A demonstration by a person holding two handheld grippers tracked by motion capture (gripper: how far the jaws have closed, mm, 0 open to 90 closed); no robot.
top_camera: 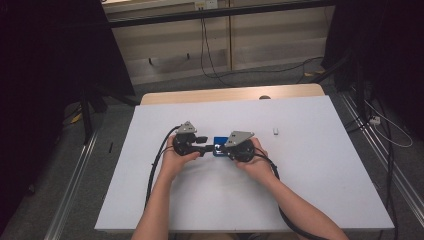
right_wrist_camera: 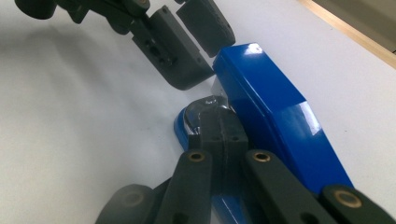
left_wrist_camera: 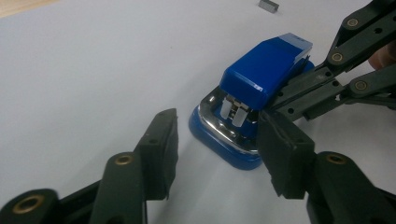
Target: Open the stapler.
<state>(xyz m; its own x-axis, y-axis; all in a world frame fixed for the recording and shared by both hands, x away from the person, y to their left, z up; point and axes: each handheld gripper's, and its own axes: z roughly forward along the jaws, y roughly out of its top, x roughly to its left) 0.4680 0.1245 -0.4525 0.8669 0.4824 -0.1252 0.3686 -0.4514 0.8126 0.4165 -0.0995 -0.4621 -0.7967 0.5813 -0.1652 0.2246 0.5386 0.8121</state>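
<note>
A small blue stapler (top_camera: 218, 147) lies on the white table (top_camera: 310, 180), between my two grippers. In the left gripper view the stapler (left_wrist_camera: 261, 70) points its open metal front end at me. My left gripper (left_wrist_camera: 219, 126) stands open around that front end, with one finger (left_wrist_camera: 161, 149) apart from it and the other finger (left_wrist_camera: 285, 154) close beside it. My right gripper (right_wrist_camera: 218, 116) is shut, its two jaws pressed together with their tips against the stapler's (right_wrist_camera: 275, 107) metal part beside the blue top. I cannot tell whether anything is pinched between them.
A small pale block (top_camera: 275, 131) lies on the table to the right of the grippers and shows as a grey block (left_wrist_camera: 268, 4) in the left gripper view. A wooden strip (top_camera: 230, 94) borders the table's far edge. Cables (top_camera: 207, 50) run across the floor beyond.
</note>
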